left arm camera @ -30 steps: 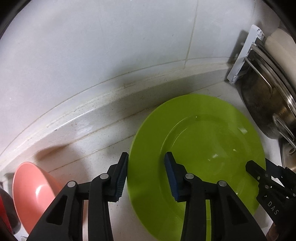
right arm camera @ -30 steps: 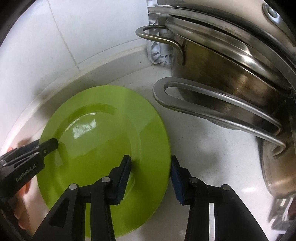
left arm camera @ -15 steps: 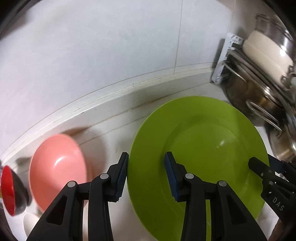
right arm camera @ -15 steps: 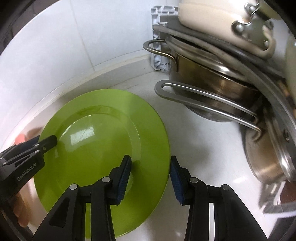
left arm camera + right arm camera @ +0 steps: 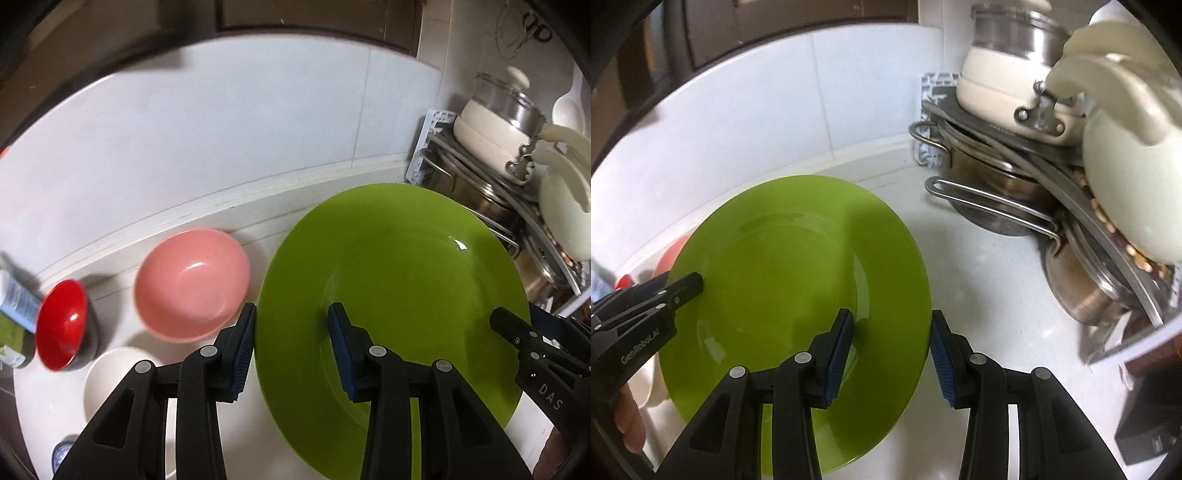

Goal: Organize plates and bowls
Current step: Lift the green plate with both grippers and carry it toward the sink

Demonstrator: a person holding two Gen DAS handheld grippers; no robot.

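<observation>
glossy green plate (image 5: 399, 266) reflecting light; smooth pink bowl (image 5: 190, 282) and lacquer-bright red bowl (image 5: 61, 326) gleaming; brushed steel pots (image 5: 1004, 218) shining dully; matt black plastic left tool (image 5: 291, 347) showing ribbed blue pads (image 5: 341, 343); pale speckled surface (image 5: 993, 295) looking polished.

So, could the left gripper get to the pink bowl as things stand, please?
Probably not yet: the left gripper is clamped on the green plate's rim, shared with the right gripper. The pink bowl itself sits uncovered beside it.
</observation>
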